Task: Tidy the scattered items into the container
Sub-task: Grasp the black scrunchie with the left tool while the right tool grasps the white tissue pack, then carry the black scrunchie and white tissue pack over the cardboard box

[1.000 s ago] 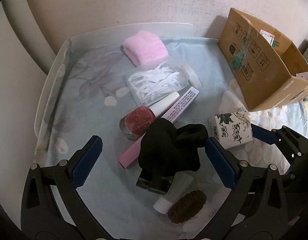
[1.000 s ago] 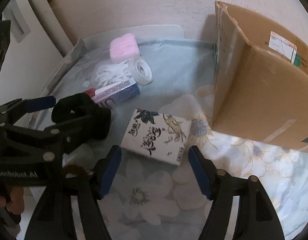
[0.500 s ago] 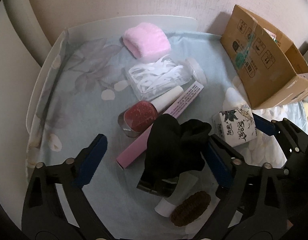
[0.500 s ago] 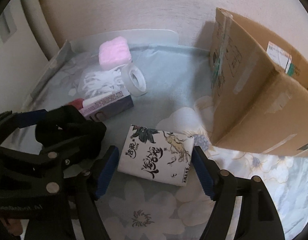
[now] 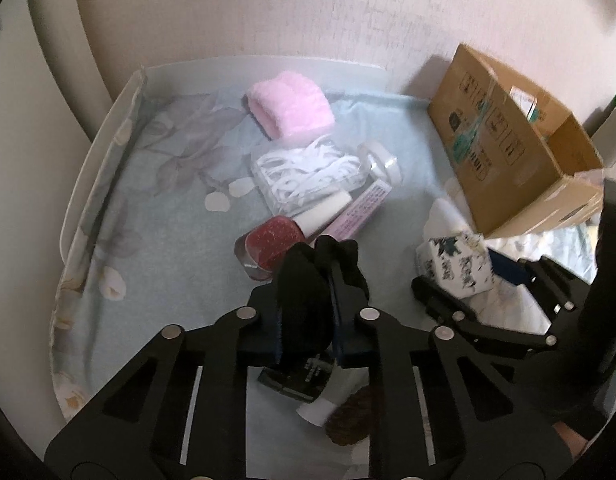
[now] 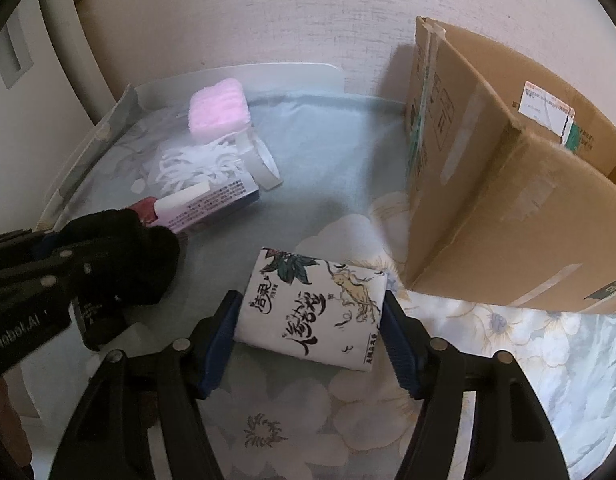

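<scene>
Left wrist view: left gripper (image 5: 306,322) clamped on black cloth (image 5: 308,280), bunched between pads for lift. Right gripper (image 6: 310,342) jaws closing, tissue pack (image 6: 312,308) between fingers, pads touching its sides. Cardboard box (image 6: 500,200) beyond right finger, open, evidently destination.

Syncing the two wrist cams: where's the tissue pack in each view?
Left wrist: tissue pack at right of centre, between the fingers of the right hand-held gripper, just below the cardboard box.
Right wrist: tissue pack at lower centre, between the blue pads, whose jaws are closing on it.
Shared landmark: the cardboard box, up and right of the pack in both views.
</scene>
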Demonstrator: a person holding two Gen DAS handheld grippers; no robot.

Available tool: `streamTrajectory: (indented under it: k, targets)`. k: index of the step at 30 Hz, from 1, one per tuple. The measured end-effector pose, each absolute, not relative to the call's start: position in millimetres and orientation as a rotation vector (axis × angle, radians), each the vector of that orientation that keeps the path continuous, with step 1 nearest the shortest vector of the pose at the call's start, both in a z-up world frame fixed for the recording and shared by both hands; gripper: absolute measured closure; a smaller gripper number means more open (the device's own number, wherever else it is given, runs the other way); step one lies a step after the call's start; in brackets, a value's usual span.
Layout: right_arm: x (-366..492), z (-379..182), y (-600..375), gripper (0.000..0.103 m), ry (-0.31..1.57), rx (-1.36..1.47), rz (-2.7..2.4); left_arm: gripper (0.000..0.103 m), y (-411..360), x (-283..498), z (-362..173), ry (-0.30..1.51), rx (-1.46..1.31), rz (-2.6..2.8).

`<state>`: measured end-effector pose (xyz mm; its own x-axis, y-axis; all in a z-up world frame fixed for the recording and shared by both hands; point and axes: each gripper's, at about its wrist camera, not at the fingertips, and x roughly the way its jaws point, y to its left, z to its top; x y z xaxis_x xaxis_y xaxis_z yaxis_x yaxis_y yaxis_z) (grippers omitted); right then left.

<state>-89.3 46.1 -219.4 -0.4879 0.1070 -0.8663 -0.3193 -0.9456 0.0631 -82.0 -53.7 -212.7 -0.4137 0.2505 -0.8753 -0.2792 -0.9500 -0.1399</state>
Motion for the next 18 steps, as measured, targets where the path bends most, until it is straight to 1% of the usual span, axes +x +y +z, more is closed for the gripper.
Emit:
streamTrajectory:
  k: [5, 9, 13, 18]
  targets:
    - [-91, -214, 42, 0.04, 0.304, -1.418, 2.529, 0.089, -57, -81, -196, -0.035, -1.445, 2.419]
    - [-83, -206, 39, 0.04, 0.295, -1.406, 2.556, 0.089, -62, -80, -184, -0.062, -1.423, 2.443]
    - [-79, -200, 38, 0.04, 0.288, -1.399, 2.579, 0.089, -64, -78, -174, -0.065, -1.405, 2.461]
    - [-73, -188, 37, 0.04, 0.282, -1.414, 2.598, 0.089, -63, -71, -162, -0.01, -1.435, 2.49]
